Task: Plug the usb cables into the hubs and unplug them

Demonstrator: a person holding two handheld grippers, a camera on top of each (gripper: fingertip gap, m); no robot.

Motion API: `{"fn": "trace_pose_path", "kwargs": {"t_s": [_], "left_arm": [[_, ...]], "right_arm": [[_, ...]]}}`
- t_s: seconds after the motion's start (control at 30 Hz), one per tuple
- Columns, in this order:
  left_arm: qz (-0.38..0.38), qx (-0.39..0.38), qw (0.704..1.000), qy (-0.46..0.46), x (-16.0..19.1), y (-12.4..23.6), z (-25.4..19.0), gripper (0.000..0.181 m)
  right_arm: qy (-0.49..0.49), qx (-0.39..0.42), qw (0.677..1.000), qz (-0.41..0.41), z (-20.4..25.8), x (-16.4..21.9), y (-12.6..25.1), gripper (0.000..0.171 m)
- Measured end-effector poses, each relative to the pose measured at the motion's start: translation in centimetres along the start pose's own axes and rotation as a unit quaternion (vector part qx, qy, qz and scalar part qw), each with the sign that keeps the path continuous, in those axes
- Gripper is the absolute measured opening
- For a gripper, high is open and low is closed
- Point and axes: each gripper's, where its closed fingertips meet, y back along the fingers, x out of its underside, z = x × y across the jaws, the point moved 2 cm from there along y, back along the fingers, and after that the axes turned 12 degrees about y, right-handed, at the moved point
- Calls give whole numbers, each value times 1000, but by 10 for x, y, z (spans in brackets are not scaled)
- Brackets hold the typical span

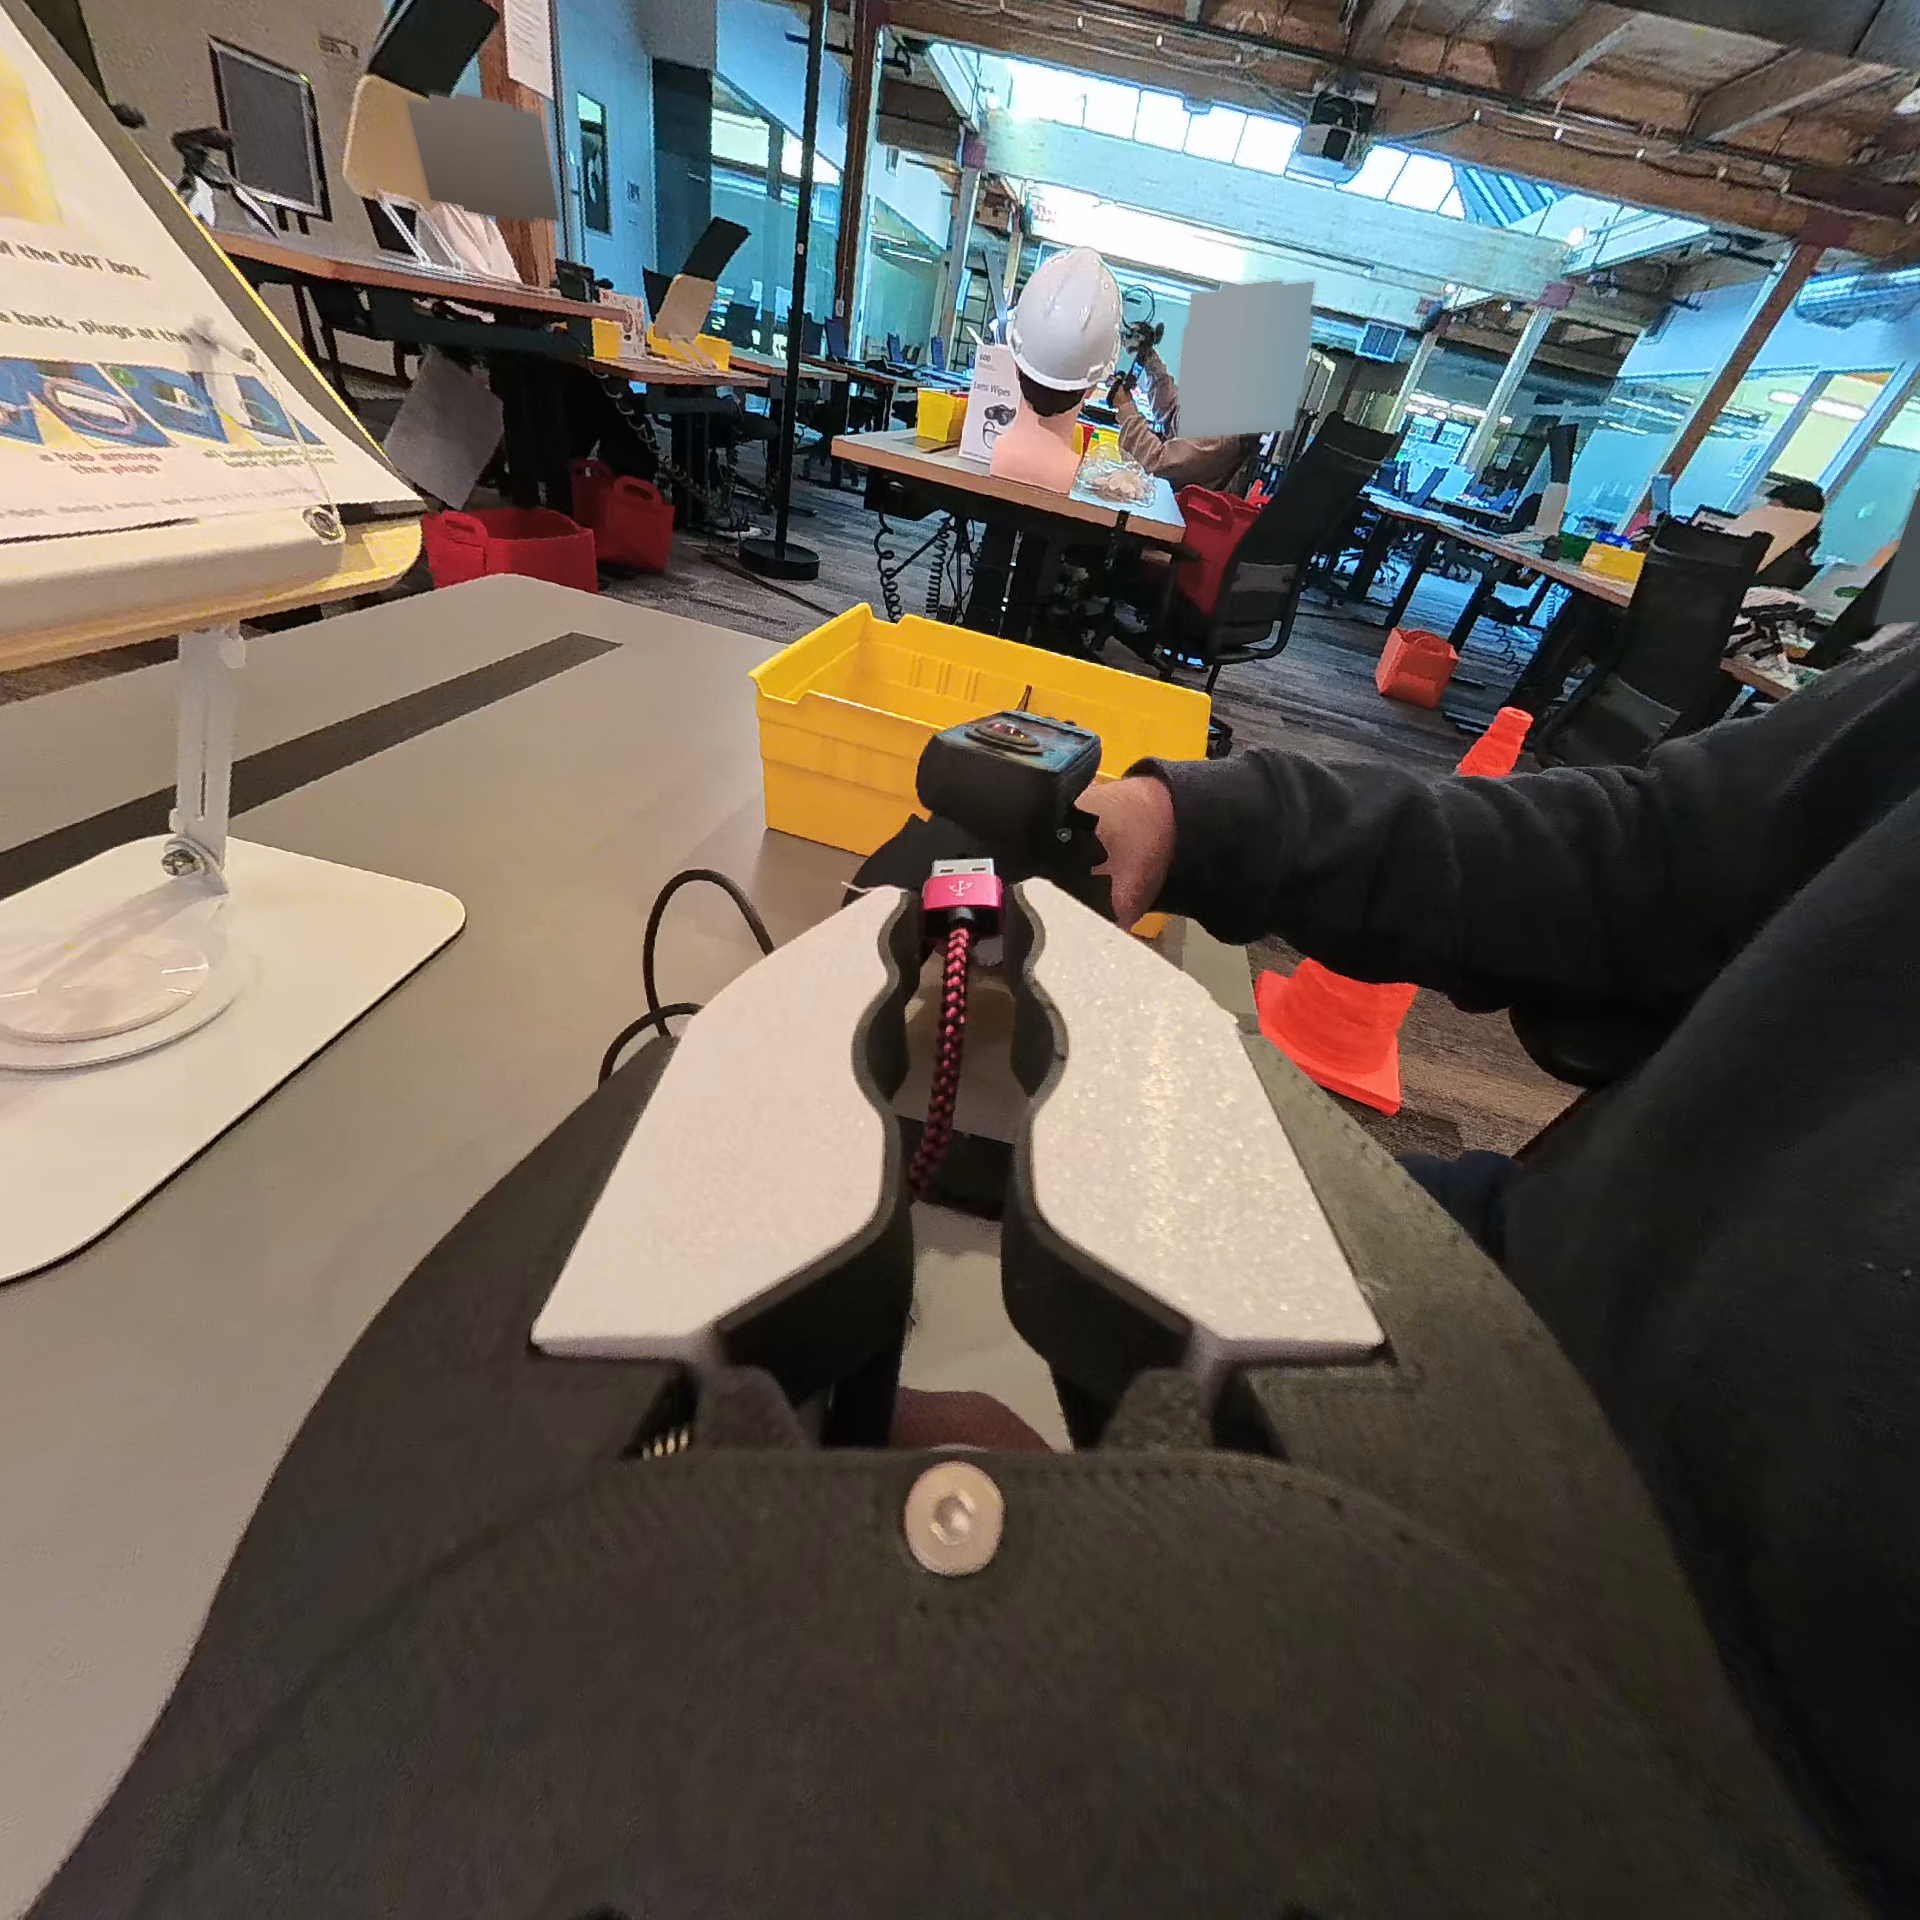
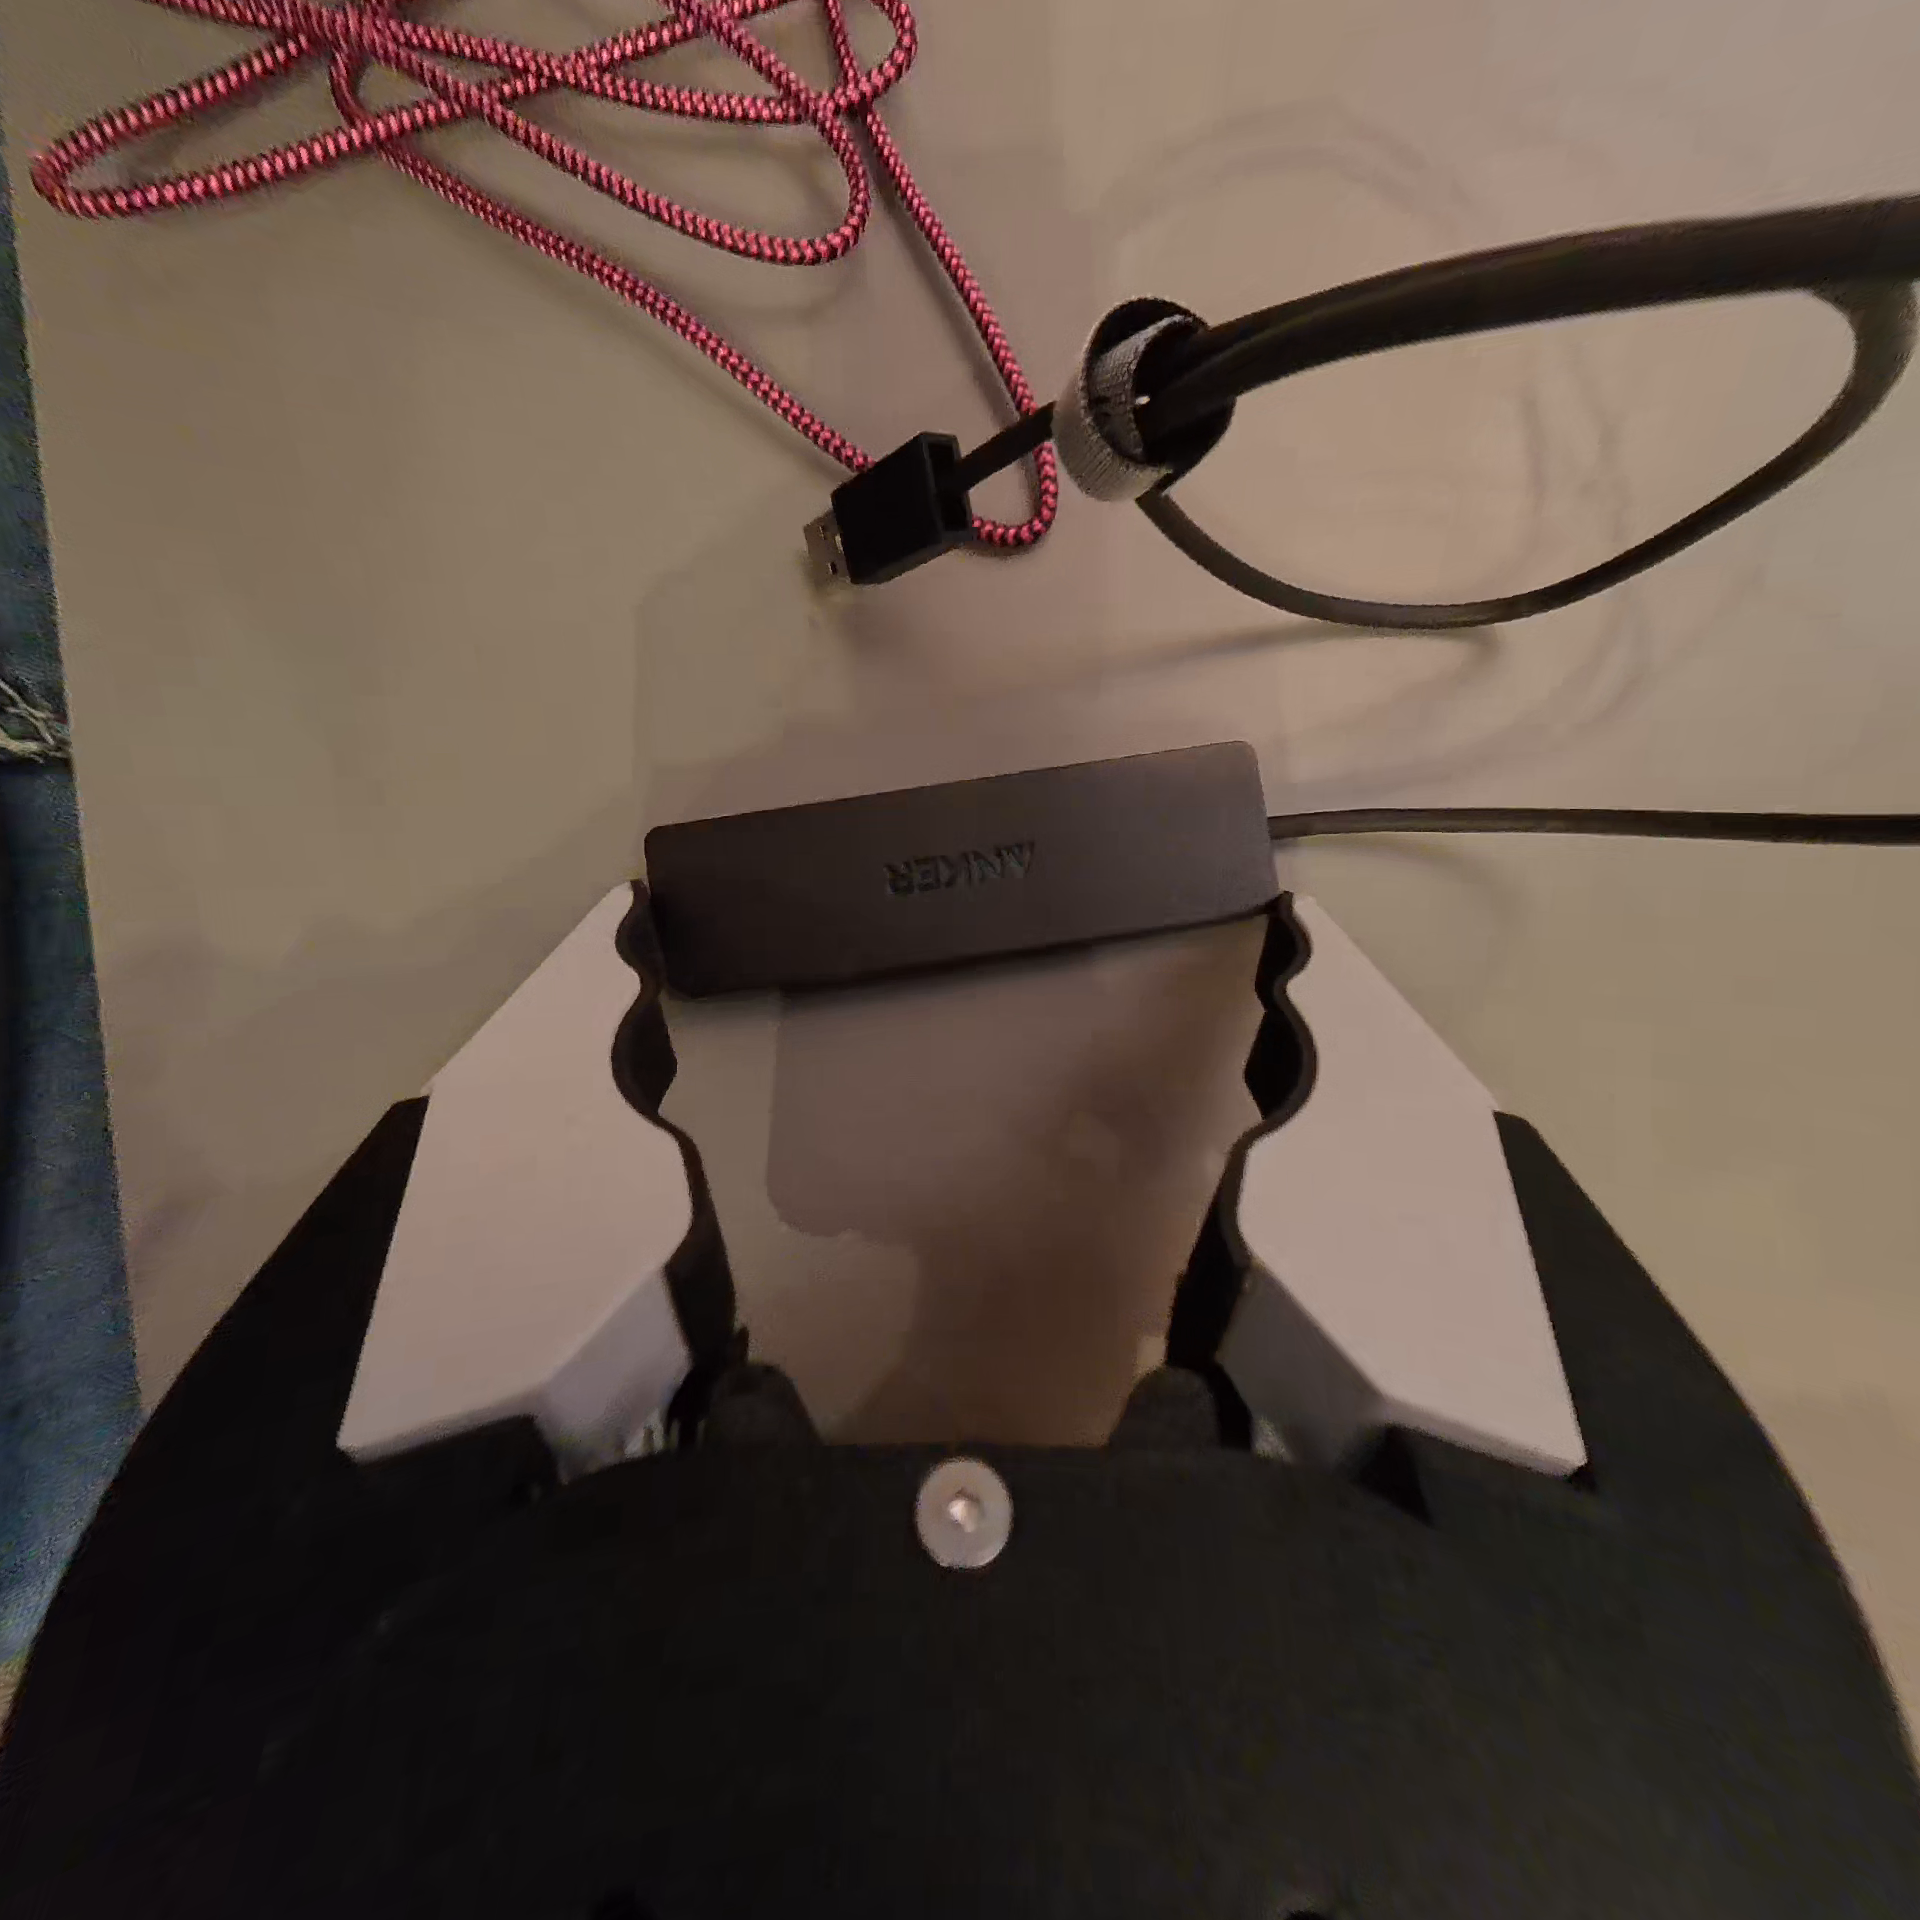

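My left gripper (image 1: 963, 906) is shut on a pink USB plug (image 1: 963, 896). The plug's metal tip points forward, and its pink-and-black braided cable (image 1: 943, 1060) runs back between the fingers. My right gripper (image 2: 961, 920) is shut on the two ends of a flat black USB hub (image 2: 961, 873) held just over the grey table (image 2: 416, 727). In the left wrist view the right gripper's body (image 1: 1006, 790) sits just beyond the plug, held by a hand in a dark sleeve. More braided pink cable (image 2: 499, 135) lies looped on the table.
A black USB plug (image 2: 894, 509) lies on the table beside a black cable bundle with a grey strap (image 2: 1117, 416). A yellow bin (image 1: 935, 717) stands at the table's far edge. A white stand with an instruction sheet (image 1: 156, 935) is at left. Orange cones (image 1: 1340, 1029) stand on the floor. The grippers' ends are close to 20 cm from one another.
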Motion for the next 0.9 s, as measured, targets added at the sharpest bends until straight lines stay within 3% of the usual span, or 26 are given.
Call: {"fn": "trace_pose_path", "kwargs": {"t_s": [0.2,0.47,0.7,0.9], "left_arm": [[6,-7,1000,0,3,2,3,15],[18,-4,1000,-1,10,-2,2,15],[26,2,1000,-3,13,-4,0,15],[25,8,1000,-2,14,-5,-2,15]], "right_arm": [[-29,5,999,-33,4,-9,3,112],[42,2,998,-39,17,-12,-9,113],[91,-11,992,-82,19,-16,-13,127],[92,-35,991,-87,14,-12,-11,115]]}}
